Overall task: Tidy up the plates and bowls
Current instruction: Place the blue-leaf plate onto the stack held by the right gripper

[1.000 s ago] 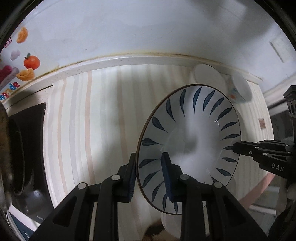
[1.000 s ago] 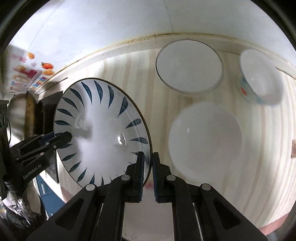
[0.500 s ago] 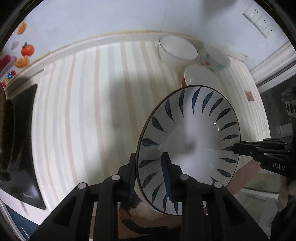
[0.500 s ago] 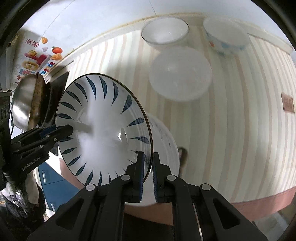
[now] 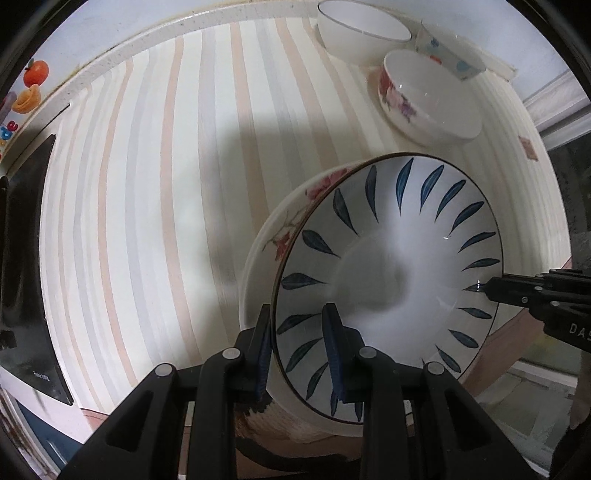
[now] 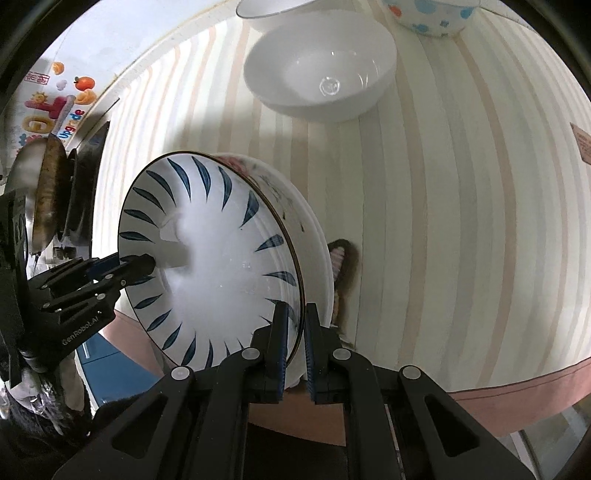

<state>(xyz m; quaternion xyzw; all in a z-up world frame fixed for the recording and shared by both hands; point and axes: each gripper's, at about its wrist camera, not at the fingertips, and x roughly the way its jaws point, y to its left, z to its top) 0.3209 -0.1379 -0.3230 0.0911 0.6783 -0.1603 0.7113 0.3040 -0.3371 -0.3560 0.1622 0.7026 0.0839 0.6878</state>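
A white plate with blue leaf marks (image 5: 388, 266) is held between both grippers, low over a floral-rimmed plate (image 5: 280, 229) near the counter's front edge. My left gripper (image 5: 297, 354) is shut on its near rim; in the right wrist view it (image 6: 144, 264) grips the plate's left rim. My right gripper (image 6: 295, 347) is shut on the blue-leaf plate (image 6: 214, 266); in the left wrist view it (image 5: 491, 286) reaches in from the right. The floral plate (image 6: 295, 210) shows just behind the held one.
On the striped counter (image 5: 147, 184) stand a flowered bowl (image 5: 428, 99), a white bowl (image 5: 362, 31) and a spotted bowl (image 5: 450, 55) at the back right. The right wrist view shows a large white bowl (image 6: 321, 74). A black stove (image 5: 26, 258) and a pan (image 6: 48, 192) sit at left.
Both grippers carried the blue-leaf plate toward the counter's front edge and lowered it onto the floral plate, which now shows beneath it. The bowls at the back appear farther away.
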